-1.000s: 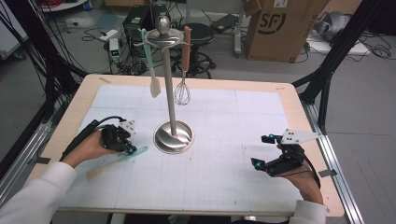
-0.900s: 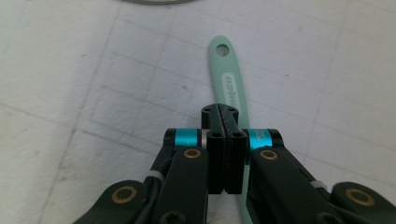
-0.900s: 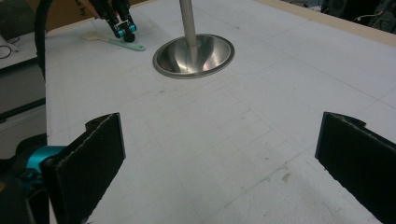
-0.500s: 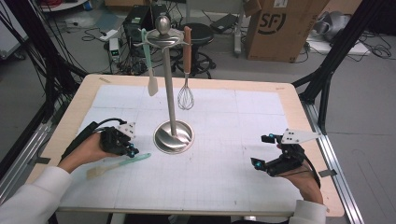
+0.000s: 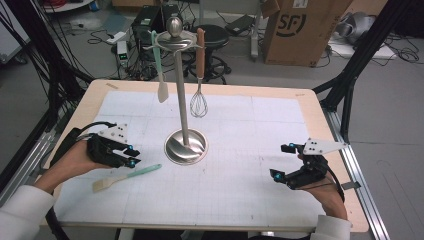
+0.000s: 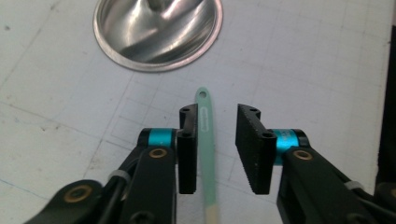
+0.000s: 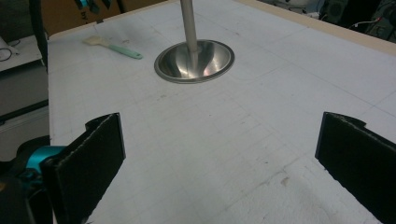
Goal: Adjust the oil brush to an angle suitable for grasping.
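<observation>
We are looking at a mint-green brush (image 5: 127, 176) lying flat on the white table (image 5: 240, 200), its pale bristle end toward the person and its handle tip pointing at the round steel base of the rack (image 5: 186, 146). Our left gripper (image 5: 131, 156) is hovering right over the handle; in the left gripper view (image 6: 217, 149) its jaws are standing parted with the handle (image 6: 205, 140) running between them, close against one jaw, not squeezed. Our right gripper (image 5: 284, 162) is resting well apart on the other side, jaws spread wide and holding nothing. On the rack a spatula (image 5: 160, 67) and a whisk (image 5: 199, 100) are hanging.
</observation>
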`<state>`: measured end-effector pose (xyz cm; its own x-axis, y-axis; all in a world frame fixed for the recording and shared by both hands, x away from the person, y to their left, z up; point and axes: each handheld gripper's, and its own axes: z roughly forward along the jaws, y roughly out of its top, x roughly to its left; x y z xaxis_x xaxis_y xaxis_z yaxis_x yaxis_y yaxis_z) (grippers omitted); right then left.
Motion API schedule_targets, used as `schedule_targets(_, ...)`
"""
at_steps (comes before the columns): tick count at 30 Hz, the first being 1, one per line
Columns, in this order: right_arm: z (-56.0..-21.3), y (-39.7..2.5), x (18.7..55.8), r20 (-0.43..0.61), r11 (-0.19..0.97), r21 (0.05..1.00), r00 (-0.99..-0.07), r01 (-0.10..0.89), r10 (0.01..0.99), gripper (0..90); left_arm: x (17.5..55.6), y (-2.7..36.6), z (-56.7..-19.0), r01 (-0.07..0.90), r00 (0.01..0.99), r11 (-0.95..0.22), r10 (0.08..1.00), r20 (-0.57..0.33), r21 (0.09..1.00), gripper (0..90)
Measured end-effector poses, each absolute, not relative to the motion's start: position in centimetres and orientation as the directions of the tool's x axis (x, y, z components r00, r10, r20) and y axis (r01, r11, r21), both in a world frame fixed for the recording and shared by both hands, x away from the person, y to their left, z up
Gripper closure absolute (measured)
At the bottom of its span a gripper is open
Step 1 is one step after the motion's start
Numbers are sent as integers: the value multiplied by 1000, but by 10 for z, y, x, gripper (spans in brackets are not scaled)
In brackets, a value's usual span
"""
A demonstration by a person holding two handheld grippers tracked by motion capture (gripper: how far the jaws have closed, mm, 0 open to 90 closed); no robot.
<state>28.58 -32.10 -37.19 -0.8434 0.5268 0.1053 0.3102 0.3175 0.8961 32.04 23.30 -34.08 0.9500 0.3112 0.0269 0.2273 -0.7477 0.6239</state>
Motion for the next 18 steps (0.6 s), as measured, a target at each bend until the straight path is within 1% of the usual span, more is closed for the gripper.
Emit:
schedule_targets(2, -372, -321, 286, 104, 316, 897, -844, 308, 526, 2, 315, 233, -336, 204, 954, -745, 298, 43, 635, 580)
schedule_targets(4, -371, -321, 286, 102, 315, 899, -844, 306, 527, 2, 310, 233, -332, 182, 954, -741, 292, 65, 647, 473)
schedule_targets(6, -370, -321, 286, 100, 315, 900, -845, 302, 525, 2, 306, 232, -330, 193, 944, -726, 320, 76, 660, 357)
schedule_targets(7, -370, -321, 285, 99, 315, 900, -845, 302, 526, 2, 304, 232, -328, 196, 942, -722, 327, 77, 664, 314)
schedule_targets(11, -369, -323, 284, 100, 311, 902, -844, 300, 527, 3, 301, 235, -317, 191, 944, -693, 325, 64, 695, 223)
schedule_targets(14, -369, -324, 284, 99, 307, 903, -842, 300, 531, 3, 300, 237, -310, 207, 940, -670, 339, 46, 713, 52)
schedule_targets(18, -368, -324, 283, 102, 305, 903, -842, 301, 529, 2, 297, 240, -299, 194, 942, -619, 335, 32, 761, 17)
